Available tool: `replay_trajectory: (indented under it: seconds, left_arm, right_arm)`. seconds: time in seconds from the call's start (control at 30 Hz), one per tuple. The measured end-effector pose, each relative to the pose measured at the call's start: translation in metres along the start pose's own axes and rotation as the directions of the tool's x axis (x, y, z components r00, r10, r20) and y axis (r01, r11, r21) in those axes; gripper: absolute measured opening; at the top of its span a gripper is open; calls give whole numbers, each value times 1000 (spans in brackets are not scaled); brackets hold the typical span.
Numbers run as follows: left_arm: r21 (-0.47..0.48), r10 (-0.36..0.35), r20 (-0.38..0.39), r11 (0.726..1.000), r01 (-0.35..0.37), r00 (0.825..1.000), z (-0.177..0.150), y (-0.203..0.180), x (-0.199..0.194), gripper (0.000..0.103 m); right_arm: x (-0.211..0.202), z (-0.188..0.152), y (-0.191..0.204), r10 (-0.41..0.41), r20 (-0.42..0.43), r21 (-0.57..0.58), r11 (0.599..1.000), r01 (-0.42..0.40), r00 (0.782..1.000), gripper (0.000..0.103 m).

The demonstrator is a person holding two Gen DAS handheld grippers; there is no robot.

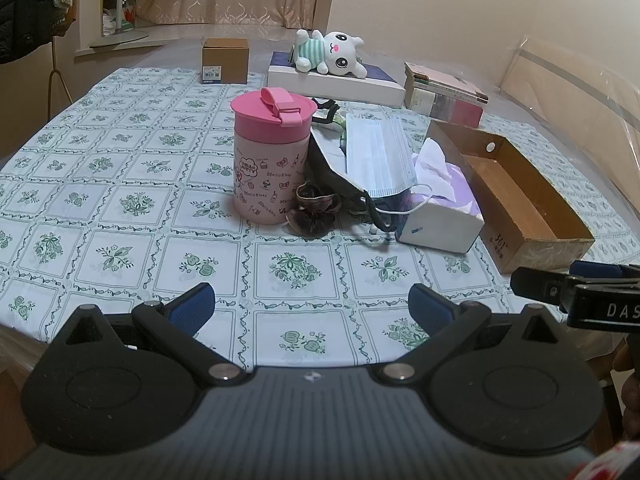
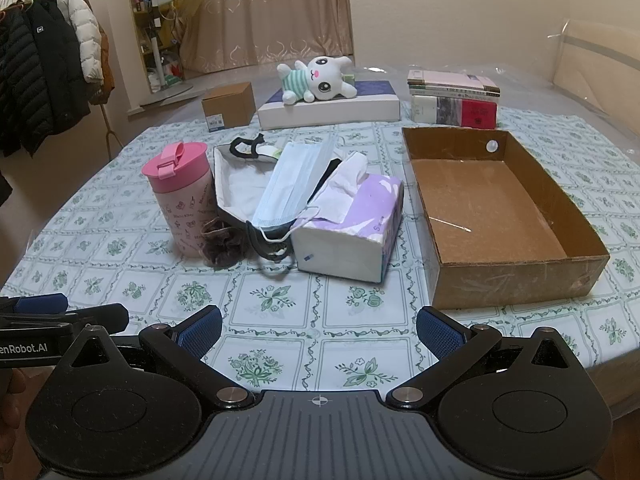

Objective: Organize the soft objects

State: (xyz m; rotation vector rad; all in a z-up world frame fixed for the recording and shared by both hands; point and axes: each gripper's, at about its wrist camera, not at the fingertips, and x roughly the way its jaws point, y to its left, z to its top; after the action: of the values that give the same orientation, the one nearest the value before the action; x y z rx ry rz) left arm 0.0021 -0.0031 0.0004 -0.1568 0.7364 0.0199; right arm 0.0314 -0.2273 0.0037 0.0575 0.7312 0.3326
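Note:
A white plush toy (image 2: 316,80) in a green striped shirt lies on a flat white box (image 2: 328,110) at the back. Mid-table, a blue face mask (image 2: 290,184) rests over a dark pouch (image 2: 236,184), beside a purple tissue pack (image 2: 352,224) and a brown scrunchie (image 2: 222,242). An open cardboard box (image 2: 496,216) stands to the right with nothing in it. My left gripper (image 1: 312,308) and right gripper (image 2: 318,330) hover open over the near edge, both holding nothing. The same plush toy (image 1: 332,52), face mask (image 1: 378,156) and cardboard box (image 1: 516,196) appear in the left wrist view.
A pink lidded cup (image 2: 182,196) stands left of the pouch. A small brown carton (image 2: 229,106) and a stack of books (image 2: 454,100) sit at the back. Coats hang on a rack (image 2: 48,68) at far left. The floral tablecloth (image 2: 280,296) shows bare in front.

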Motion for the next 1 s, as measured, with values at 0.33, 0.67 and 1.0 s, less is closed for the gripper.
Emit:
replay_trajectory:
  seconds: [0.33, 0.67, 1.0]
  left_arm:
    - [-5, -1, -1, 1000, 1, 1000, -1, 3, 1, 102]
    - [-5, -1, -5, 1000, 1, 1000, -2, 8, 6, 102]
    - [9, -1, 7, 1000, 1, 1000, 14, 16, 27, 98]
  right_arm:
    - [0, 0, 0, 1, -1, 2, 1000, -1, 1000, 102]
    - [6, -3, 0, 2, -7, 12, 1000, -1, 1000, 102]
    - [27, 13, -1, 21, 3, -5, 1000, -21, 1000, 102]
